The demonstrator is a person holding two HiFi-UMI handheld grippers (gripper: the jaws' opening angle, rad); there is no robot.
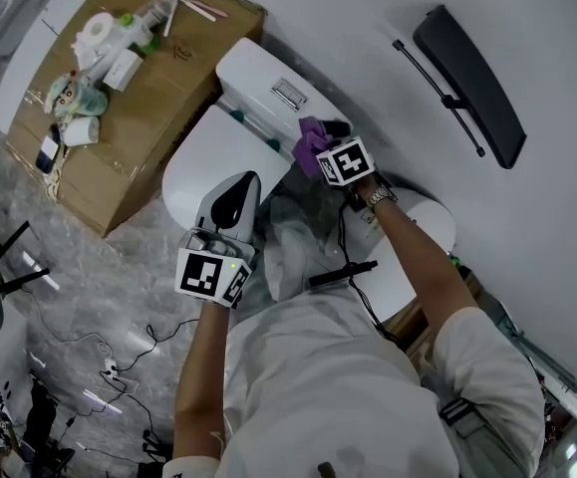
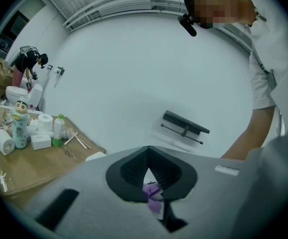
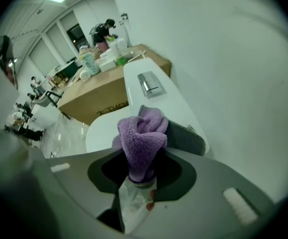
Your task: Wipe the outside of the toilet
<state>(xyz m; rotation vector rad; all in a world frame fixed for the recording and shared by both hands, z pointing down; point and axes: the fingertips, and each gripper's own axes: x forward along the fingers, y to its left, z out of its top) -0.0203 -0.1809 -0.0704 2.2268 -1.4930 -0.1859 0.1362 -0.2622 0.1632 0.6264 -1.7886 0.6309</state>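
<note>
The person's white shirt (image 1: 348, 386) is filling the near foreground of the head view, and both arms are reaching forward to the toilet (image 1: 196, 167). Progress is judged as early. The purple cloth (image 3: 141, 131) is sitting at the near end of the tank (image 3: 176, 106), and no surface is showing streaks or wet patches to mark finished areas. The tank top and sides, the closed lid (image 1: 213, 147) and the bowl exterior below it are all being treated as outstanding. The right gripper (image 3: 143, 156) is clamping the cloth: its jaws are pressing in on the bunched middle, and the fluffy bulk is standing ahead of the tips. The tank top is lying just ahead of and below these jaws, with the flush button (image 3: 148, 83) farther ahead. Contact between cloth and tank cannot be confirmed. The left gripper (image 2: 148, 149) is carrying nothing; its jaws are drawn together with the tips meeting. It is hanging over the front of the lid, with the bare wall (image 2: 134, 73) ahead of it.
</note>
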